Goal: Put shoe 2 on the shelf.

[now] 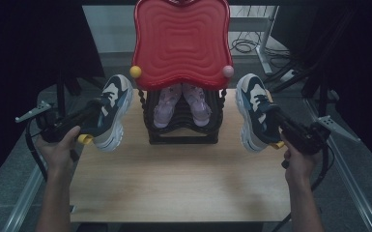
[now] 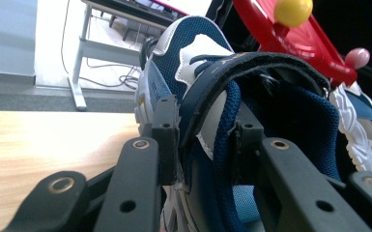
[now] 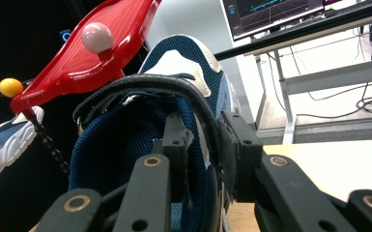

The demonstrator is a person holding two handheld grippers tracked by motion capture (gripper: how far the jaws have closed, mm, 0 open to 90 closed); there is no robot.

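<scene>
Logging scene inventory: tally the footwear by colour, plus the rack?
Navy and white sneakers: 2, one in the left gripper, one in the right gripper
Pink shoes: 2, on the rack's lower shelf
Rack: 1
Total: 5

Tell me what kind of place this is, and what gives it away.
Probably a lab or workshop set up for recording, not a home. A wooden table stands among dark curtains, cables lie loose on the floor behind it, and a monitor showing graph traces sits on a metal-framed desk.
</scene>
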